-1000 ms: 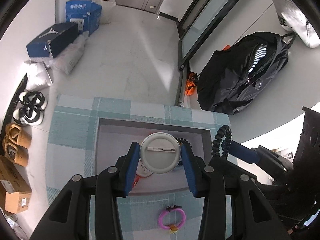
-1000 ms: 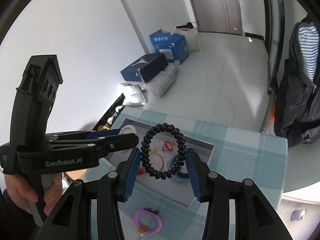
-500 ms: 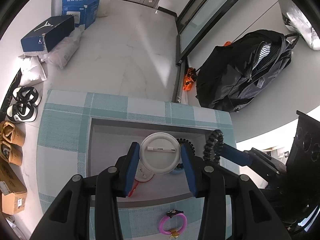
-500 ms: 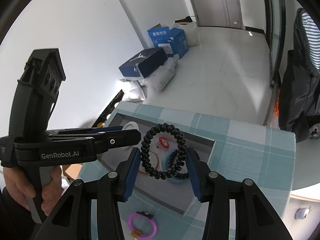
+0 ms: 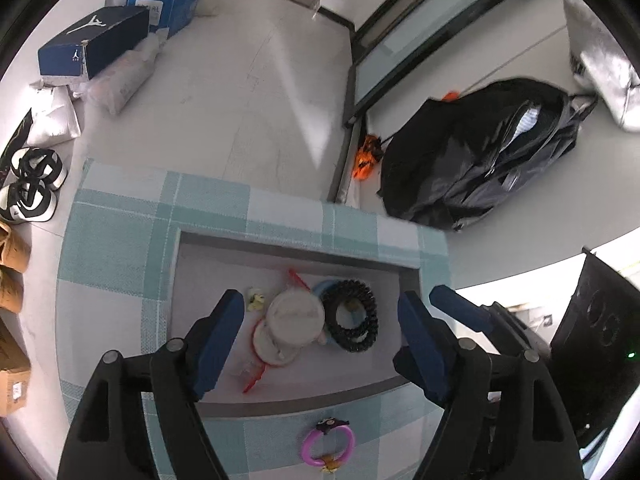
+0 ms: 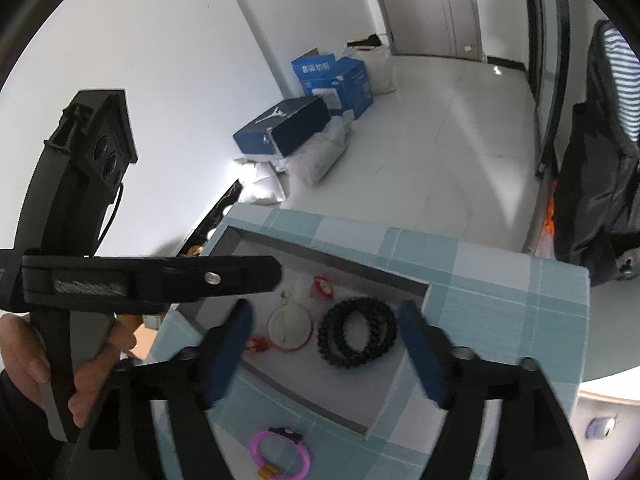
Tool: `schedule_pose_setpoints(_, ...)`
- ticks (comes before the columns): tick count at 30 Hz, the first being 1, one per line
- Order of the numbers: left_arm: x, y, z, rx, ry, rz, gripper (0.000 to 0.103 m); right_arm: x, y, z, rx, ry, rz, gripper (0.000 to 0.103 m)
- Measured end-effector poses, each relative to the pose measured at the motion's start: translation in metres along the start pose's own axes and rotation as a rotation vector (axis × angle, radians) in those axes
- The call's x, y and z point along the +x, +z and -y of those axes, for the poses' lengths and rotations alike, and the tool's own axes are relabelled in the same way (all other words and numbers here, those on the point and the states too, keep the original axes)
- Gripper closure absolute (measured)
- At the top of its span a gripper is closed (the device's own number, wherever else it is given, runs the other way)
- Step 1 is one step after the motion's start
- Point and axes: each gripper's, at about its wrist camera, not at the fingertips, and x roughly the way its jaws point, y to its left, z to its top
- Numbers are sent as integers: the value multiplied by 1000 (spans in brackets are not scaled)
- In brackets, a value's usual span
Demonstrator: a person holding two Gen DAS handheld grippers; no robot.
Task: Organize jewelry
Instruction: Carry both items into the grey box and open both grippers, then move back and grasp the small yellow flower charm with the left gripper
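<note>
Both claws hang over the grey tray (image 5: 188,280) on the checked tabletop (image 5: 120,248), and both have just been opening — neither grips anything now.

The left claw (image 5: 320,332) stands with its blue pads wide apart. Directly between and below them in the tray lies the round white case (image 5: 295,313), resting tilted on another white disc, free of both pads. Just to the right of the case, still inside the span of the pads, lies the black spiral hair tie (image 5: 352,320), partly over a light-blue ring (image 5: 318,289). A red piece (image 5: 296,278) shows beyond the case; a small yellowish piece (image 5: 256,298) lies near the left pad.

The right claw (image 6: 324,348) is likewise spread, its pads clear of everything. The black spiral hair tie (image 6: 357,332) lies flat in the tray beneath the gap, nearer the right pad. Left of it is a white ring with a red rim (image 6: 290,326).

Nearer than the tray, under the claws, a pink ring (image 5: 328,442) lies on the tabletop — outside the tray.

A hand (image 6: 24,364) grips the left claw's handle at the far left of the right wrist view.
</note>
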Motion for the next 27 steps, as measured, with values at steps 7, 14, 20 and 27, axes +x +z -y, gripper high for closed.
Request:
schedule_pose_setpoints(7, -12, -3, 2, 22, 61, 46, 27, -13, -1, 6, 23, -4, 38, 21)
schedule_pose_setpoints(14, -27, -17, 3, 57, 127, 103, 27, -26, -8, 4, 32, -8, 75, 18)
schedule_pose_setpoints(20, -37, -41, 0, 19, 137, 141, 27, -38, -16, 2, 30, -22, 106, 12)
schedule_pose_setpoints(27, -41, -61, 13, 91, 161, 156, 27, -55, -30, 4, 77, -32, 145, 6)
